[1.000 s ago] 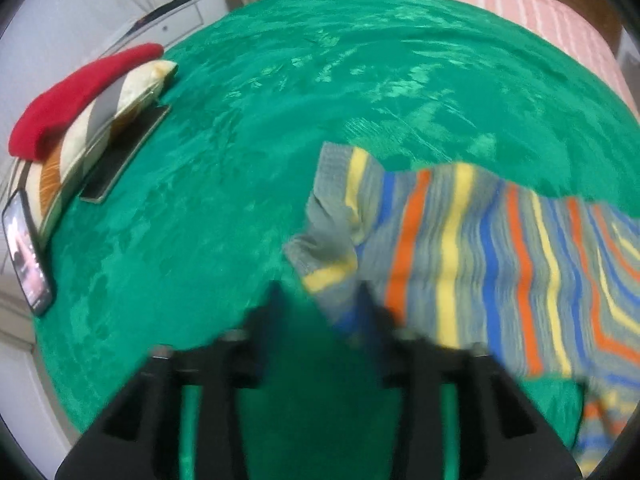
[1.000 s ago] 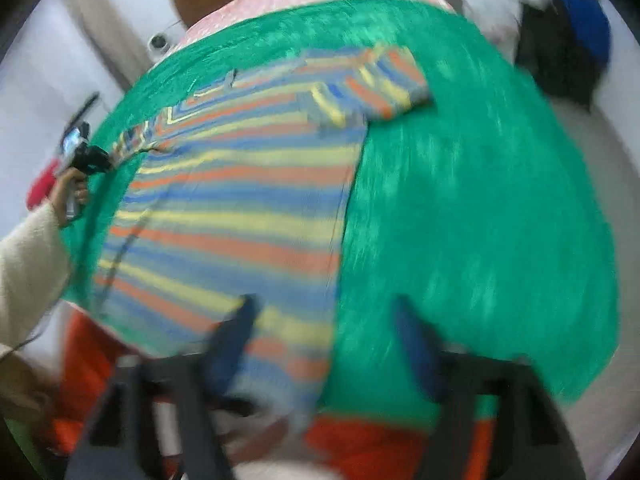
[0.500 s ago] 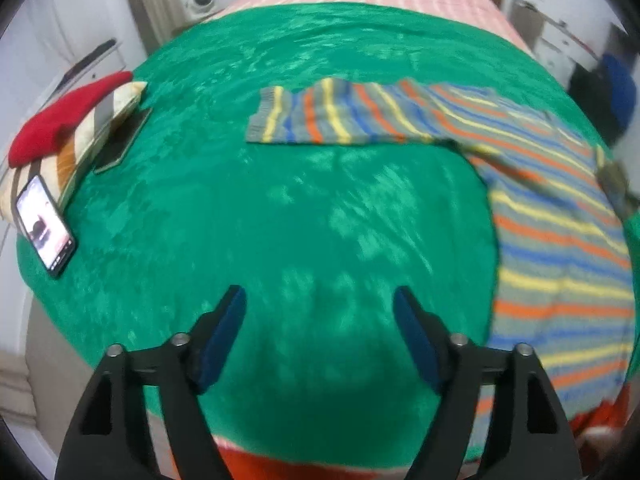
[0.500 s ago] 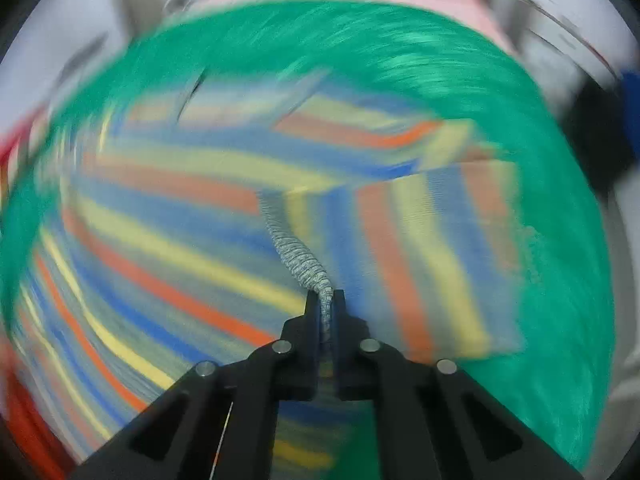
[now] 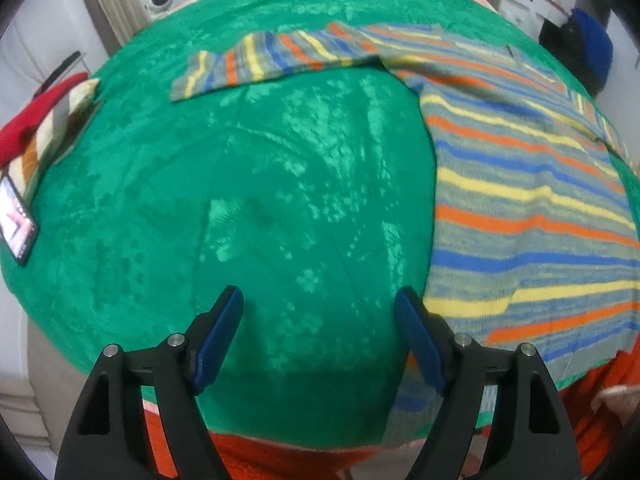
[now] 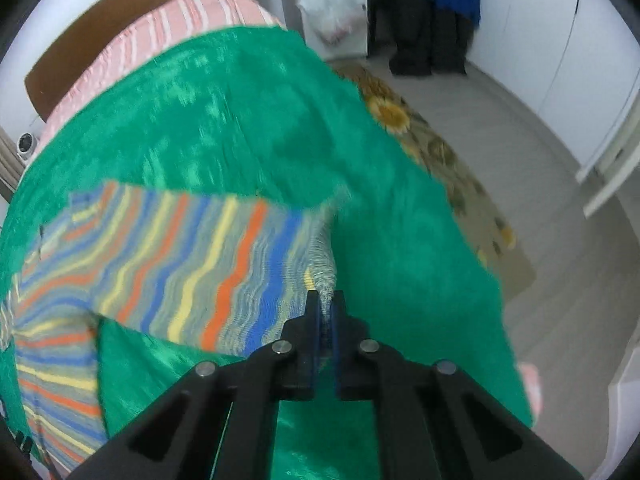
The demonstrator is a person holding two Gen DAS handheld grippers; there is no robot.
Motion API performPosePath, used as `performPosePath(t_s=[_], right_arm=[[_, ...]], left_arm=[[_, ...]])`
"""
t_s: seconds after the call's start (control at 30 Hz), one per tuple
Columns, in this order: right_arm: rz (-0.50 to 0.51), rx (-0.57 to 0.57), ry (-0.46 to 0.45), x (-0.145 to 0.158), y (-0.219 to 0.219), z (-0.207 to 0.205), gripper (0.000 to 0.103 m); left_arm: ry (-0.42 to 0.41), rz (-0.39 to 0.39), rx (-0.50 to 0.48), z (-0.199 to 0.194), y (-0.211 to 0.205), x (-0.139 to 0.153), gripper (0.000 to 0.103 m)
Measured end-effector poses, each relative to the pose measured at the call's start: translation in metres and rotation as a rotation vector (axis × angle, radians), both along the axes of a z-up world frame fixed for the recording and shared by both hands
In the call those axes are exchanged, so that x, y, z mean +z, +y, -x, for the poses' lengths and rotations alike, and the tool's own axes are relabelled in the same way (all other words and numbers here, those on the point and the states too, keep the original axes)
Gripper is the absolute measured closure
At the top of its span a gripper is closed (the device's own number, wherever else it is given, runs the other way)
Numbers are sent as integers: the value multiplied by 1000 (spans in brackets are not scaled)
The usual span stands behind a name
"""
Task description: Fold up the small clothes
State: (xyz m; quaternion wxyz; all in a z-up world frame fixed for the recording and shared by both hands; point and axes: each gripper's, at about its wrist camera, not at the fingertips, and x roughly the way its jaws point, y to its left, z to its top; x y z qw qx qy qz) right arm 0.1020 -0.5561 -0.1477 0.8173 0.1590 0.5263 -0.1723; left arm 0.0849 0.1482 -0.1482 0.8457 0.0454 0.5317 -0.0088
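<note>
A striped sweater (image 5: 520,200) in grey, orange, yellow and blue lies on a green bedspread (image 5: 260,200). Its body fills the right of the left wrist view, and one sleeve (image 5: 272,64) stretches flat to the far left. My left gripper (image 5: 318,320) hangs open over bare bedspread near the sweater's lower left hem, holding nothing. In the right wrist view my right gripper (image 6: 326,300) is shut on the ribbed cuff (image 6: 322,268) of the other sleeve (image 6: 192,256), which trails away to the left above the bedspread (image 6: 400,248).
A phone (image 5: 16,224) with a lit screen, a striped cushion (image 5: 44,136) and a red cloth (image 5: 28,120) sit at the bed's left edge. To the right of the bed are floor (image 6: 540,208), a flowered rug (image 6: 440,152), white cupboards and dark clothes (image 6: 432,16).
My left gripper let go of the left sleeve, opened wide and drew back toward the bed's near edge. My right gripper went from open to shut on the other sleeve's cuff and carried it right.
</note>
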Motion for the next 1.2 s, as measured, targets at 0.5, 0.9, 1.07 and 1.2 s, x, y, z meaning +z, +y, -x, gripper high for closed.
performPosePath(t_s=[0.5,0.9,1.07,1.2], right_arm=[[-455,484,-29,-8,198,151,59],[-446,585,57,-1,235,174,98],[-394,565,129,-1,223,182,98],[-404,508,183,-50,230,173,98]], left_arm=[[16,15,-192,27,-47,-19,16],[182,132,-276,63,-41,7,102],[260,90,-293,88,-39,-11,102],[258,62,-246,78,-46,-28,102]])
